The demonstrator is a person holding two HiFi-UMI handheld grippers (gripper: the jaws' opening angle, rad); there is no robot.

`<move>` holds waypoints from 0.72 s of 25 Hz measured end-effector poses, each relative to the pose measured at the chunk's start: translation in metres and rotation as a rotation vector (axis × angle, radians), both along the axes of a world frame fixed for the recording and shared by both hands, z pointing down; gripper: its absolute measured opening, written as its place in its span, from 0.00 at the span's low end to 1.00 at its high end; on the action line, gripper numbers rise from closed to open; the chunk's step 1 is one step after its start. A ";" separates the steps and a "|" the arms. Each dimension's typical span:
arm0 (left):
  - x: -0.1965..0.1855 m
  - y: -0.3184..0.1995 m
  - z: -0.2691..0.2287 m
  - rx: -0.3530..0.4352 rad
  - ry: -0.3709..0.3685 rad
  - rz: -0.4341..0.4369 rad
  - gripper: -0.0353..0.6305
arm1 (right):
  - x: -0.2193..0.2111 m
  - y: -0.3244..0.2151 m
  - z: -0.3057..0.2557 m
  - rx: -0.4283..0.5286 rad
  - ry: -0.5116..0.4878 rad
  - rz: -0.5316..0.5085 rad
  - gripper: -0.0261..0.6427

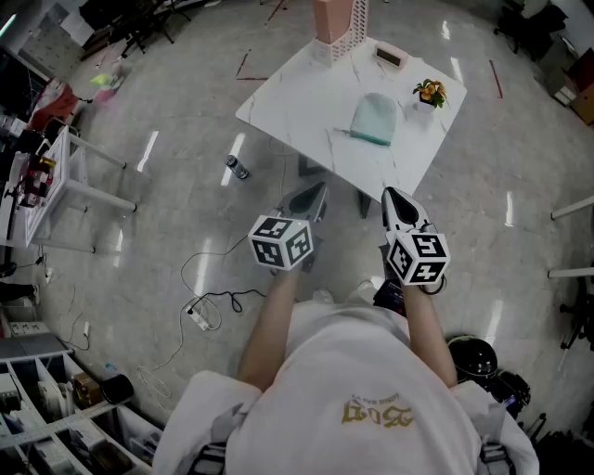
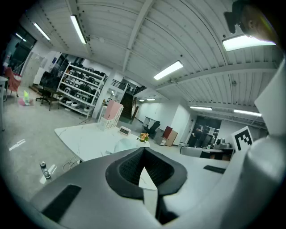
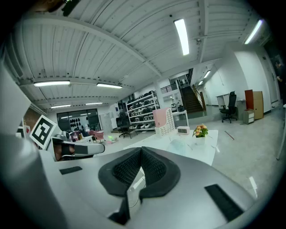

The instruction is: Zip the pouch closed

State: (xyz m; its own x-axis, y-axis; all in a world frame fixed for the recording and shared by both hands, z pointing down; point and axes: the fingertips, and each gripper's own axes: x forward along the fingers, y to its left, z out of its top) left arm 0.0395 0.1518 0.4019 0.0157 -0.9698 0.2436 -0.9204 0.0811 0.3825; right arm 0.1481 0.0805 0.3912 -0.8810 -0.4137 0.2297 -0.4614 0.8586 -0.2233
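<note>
A mint-green pouch [image 1: 376,119] lies flat on the white marble-look table [image 1: 297,102] ahead of me. It also shows as a pale shape, the pouch [image 2: 123,144] in the left gripper view and the pouch [image 3: 181,144] in the right gripper view. My left gripper [image 1: 312,197] hangs over the floor short of the table's near edge, shut and empty. My right gripper [image 1: 391,195] is level with it to the right, also shut with nothing in it. Both point toward the table, well apart from the pouch. In their own views the left gripper [image 2: 144,151] and the right gripper [image 3: 142,150] have their pads pressed together.
On the table stand a pink perforated file holder [image 1: 336,28], a small clock [image 1: 389,57] and a potted flower [image 1: 429,93] to the right of the pouch. A can [image 1: 237,167] and cables [image 1: 209,306] lie on the floor at left. A black round object [image 1: 473,357] sits by my right side.
</note>
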 end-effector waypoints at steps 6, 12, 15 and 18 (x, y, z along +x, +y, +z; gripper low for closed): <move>0.018 -0.023 -0.012 -0.004 -0.012 -0.021 0.08 | 0.018 -0.022 -0.005 -0.017 0.009 -0.029 0.06; 0.022 -0.036 -0.008 -0.032 -0.026 -0.087 0.08 | 0.029 -0.041 -0.007 -0.028 -0.009 -0.051 0.06; 0.021 -0.042 -0.002 -0.055 0.002 -0.127 0.35 | 0.032 -0.048 -0.003 -0.052 0.005 -0.079 0.19; 0.025 -0.044 -0.001 -0.063 0.025 -0.129 0.36 | 0.033 -0.053 0.002 -0.088 0.011 -0.094 0.22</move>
State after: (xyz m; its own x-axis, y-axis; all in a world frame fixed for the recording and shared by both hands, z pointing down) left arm 0.0648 0.1076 0.4009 -0.1009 -0.9469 0.3054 -0.8910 0.2226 0.3957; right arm 0.1812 0.0273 0.3935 -0.9121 -0.3074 0.2714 -0.3829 0.8753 -0.2953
